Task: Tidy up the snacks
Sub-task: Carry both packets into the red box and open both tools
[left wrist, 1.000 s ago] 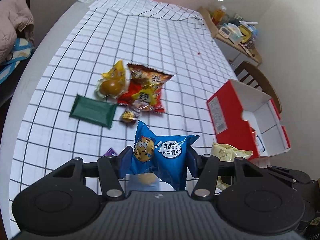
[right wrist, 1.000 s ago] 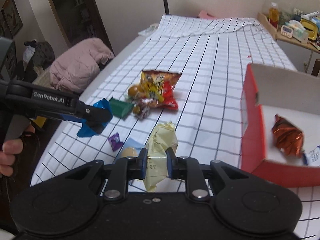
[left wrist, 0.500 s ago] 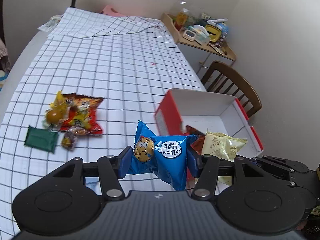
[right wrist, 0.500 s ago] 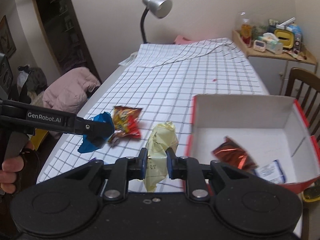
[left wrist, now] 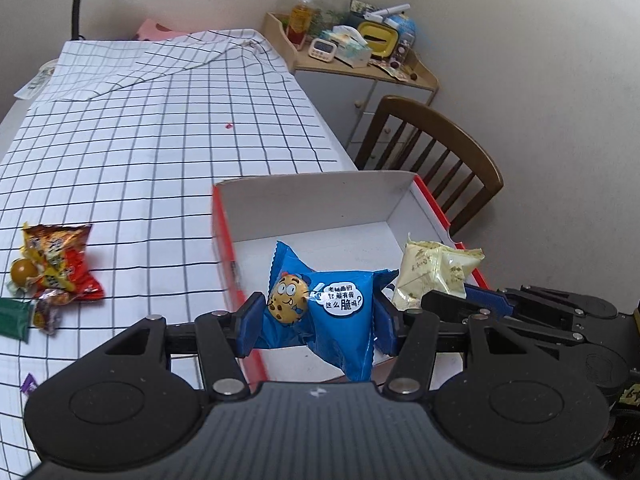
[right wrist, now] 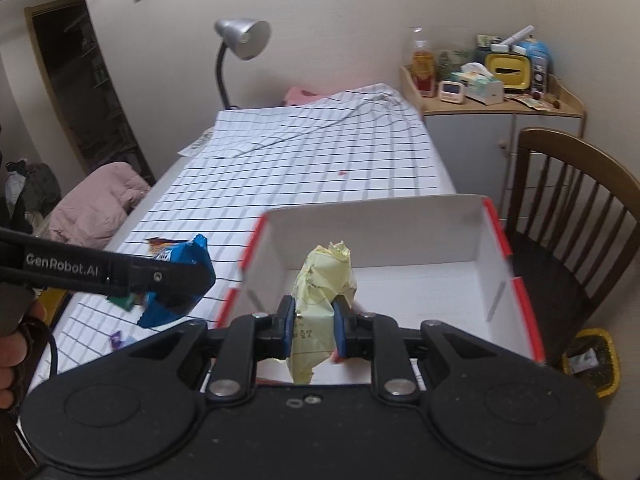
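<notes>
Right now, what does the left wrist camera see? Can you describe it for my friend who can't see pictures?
The left claw is shut on a blue cookie packet, held over an open red-and-white box. Beside it, the right claw holds a pale yellow snack packet over the same box. More snacks lie on the checked tablecloth to the left.

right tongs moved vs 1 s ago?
Yes. The right tongs, shut on the yellow packet, have swung from over the checked tablecloth to over the red box, toward the chair.
</notes>
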Available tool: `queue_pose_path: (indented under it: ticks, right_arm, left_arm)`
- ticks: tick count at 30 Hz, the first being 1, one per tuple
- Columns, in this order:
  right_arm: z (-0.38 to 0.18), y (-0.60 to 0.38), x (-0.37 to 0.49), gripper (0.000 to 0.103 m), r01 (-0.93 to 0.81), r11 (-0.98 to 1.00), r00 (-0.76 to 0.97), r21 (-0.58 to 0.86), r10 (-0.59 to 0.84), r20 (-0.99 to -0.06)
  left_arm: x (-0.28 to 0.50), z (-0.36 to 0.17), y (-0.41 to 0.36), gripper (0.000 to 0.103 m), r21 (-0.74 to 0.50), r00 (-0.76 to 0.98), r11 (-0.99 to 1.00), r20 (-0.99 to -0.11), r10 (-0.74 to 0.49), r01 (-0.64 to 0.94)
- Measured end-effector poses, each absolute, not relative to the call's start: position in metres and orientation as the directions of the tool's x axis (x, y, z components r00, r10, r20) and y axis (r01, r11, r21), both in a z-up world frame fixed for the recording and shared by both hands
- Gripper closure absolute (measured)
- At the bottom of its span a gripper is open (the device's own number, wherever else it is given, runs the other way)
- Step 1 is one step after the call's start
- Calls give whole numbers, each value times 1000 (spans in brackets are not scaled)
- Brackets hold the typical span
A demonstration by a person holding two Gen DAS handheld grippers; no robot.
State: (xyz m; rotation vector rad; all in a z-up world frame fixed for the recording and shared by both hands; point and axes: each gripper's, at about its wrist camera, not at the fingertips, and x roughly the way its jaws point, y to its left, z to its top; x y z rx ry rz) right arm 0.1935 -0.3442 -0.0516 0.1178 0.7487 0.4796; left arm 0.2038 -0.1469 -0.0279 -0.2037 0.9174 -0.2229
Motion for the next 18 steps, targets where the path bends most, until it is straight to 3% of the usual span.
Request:
queue_pose_path:
  ticks: [18]
  right_arm:
    - [-121,-374,264,85,-297,915,553,272,397,-732]
  left_arm:
    - [261,-96,-205,48,-135,462,990,-875,-141,45]
